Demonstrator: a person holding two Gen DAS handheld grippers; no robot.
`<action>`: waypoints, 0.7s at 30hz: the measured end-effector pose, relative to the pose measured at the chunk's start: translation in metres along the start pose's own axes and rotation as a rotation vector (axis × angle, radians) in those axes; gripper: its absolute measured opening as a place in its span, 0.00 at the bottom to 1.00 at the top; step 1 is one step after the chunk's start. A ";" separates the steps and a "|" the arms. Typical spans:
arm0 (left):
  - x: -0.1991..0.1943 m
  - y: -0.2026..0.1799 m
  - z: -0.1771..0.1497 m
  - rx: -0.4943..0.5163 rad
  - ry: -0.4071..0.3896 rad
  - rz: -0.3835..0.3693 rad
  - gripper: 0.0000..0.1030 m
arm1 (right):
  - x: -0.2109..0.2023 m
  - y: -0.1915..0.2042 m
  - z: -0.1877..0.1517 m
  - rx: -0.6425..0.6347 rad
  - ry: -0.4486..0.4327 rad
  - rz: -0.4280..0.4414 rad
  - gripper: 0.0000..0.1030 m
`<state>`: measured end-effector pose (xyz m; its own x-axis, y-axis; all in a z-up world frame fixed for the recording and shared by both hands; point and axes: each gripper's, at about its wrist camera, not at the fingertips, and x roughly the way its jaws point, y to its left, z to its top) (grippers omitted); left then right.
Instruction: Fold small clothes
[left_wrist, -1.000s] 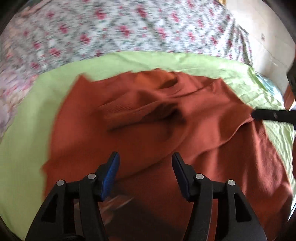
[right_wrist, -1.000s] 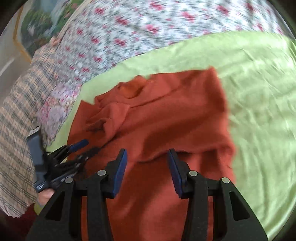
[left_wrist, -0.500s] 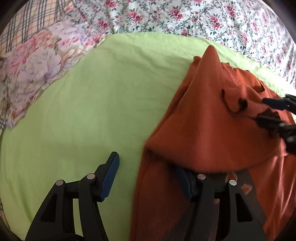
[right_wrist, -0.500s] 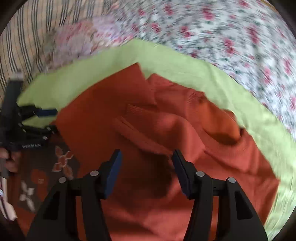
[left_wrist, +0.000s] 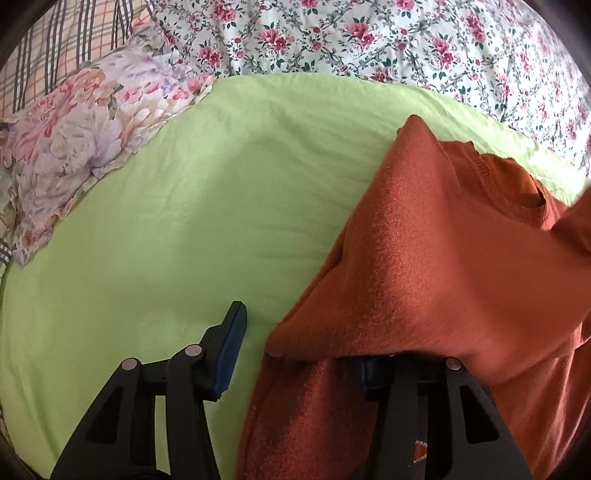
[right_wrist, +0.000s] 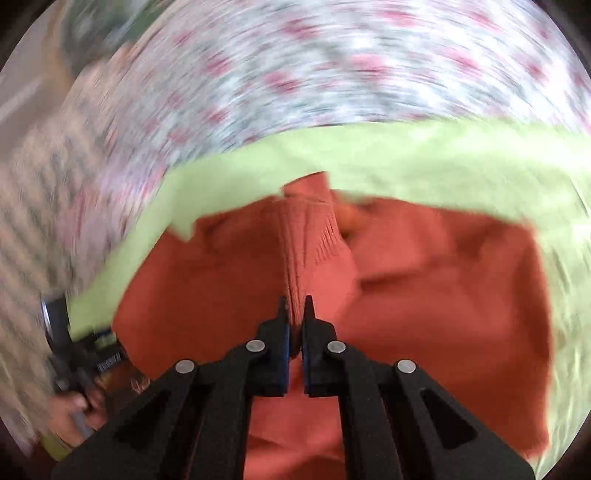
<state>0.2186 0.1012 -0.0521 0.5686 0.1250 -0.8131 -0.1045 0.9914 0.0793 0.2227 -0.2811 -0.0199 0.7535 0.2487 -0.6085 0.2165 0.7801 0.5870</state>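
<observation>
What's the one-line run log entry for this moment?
right gripper: closing on sweater cuff | left gripper: closing, sweater edge draped over one finger | surface: green sheet

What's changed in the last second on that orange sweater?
The right gripper, open a second ago, has pinched a ribbed fold of the orange sweater. The left gripper swung to the sweater's edge; fabric now drapes over one finger, jaws closing. The green sheet and floral bedding are unchanged.

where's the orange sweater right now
The orange sweater lies on the green sheet, right side of the left wrist view, its ribbed part pinched in the right gripper.
</observation>
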 end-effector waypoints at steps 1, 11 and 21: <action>0.000 -0.002 0.000 0.005 -0.001 0.005 0.46 | -0.009 -0.017 -0.004 0.060 -0.013 -0.003 0.05; 0.000 0.012 0.000 -0.086 0.002 -0.016 0.45 | -0.032 -0.079 -0.050 0.251 0.042 -0.032 0.12; 0.003 0.044 -0.008 -0.325 0.013 -0.149 0.46 | -0.036 -0.085 -0.034 0.287 -0.031 -0.009 0.07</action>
<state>0.2091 0.1452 -0.0552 0.5868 -0.0228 -0.8094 -0.2762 0.9340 -0.2265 0.1555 -0.3369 -0.0661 0.7685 0.2211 -0.6004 0.3872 0.5864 0.7115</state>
